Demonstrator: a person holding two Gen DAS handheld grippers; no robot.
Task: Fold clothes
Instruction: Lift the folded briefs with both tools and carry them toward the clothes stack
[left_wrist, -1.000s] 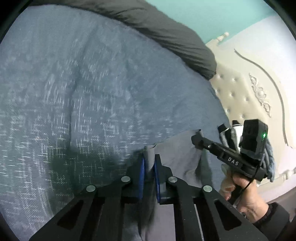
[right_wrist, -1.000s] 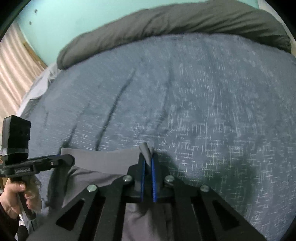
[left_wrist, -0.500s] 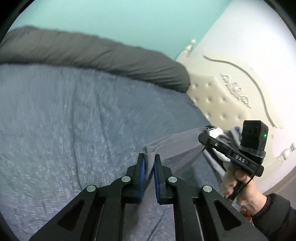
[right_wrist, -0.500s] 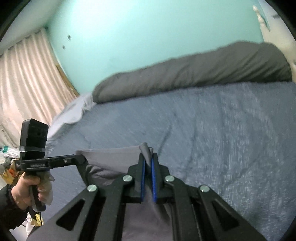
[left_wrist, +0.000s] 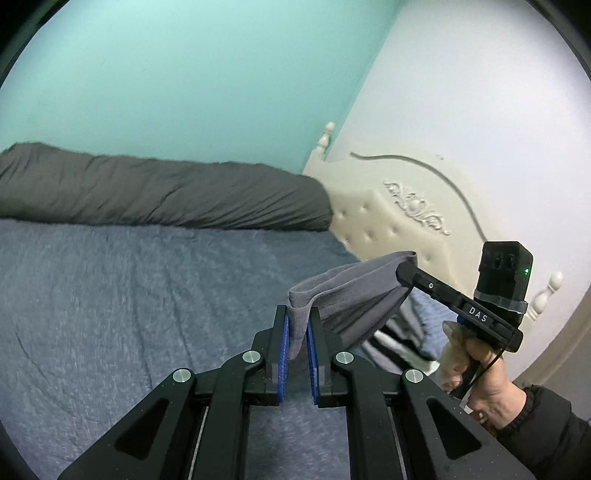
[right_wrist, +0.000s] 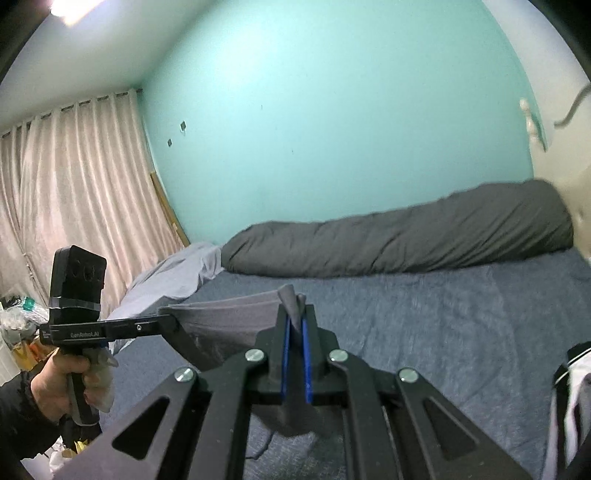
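Note:
A grey garment (left_wrist: 354, 295) hangs in the air above the blue bed, stretched between both grippers by its upper edge. My left gripper (left_wrist: 297, 321) is shut on one corner of it. My right gripper (right_wrist: 294, 317) is shut on the other corner of the garment (right_wrist: 229, 317). In the left wrist view the right gripper (left_wrist: 406, 269) shows at the right, held by a hand. In the right wrist view the left gripper (right_wrist: 170, 321) shows at the left. The lower part of the garment is hidden behind the gripper bodies.
The blue bedspread (left_wrist: 129, 295) lies below. A rolled dark grey duvet (left_wrist: 159, 195) runs along the teal wall. A cream headboard (left_wrist: 406, 221) stands at the right, with striped clothes (left_wrist: 402, 343) in front of it. Curtains (right_wrist: 74, 192) and clutter are at the left.
Both grippers have lifted the garment up off the bed and tilted upward, so the walls now fill the upper views. The garment's top edge is pulled straighter between them.

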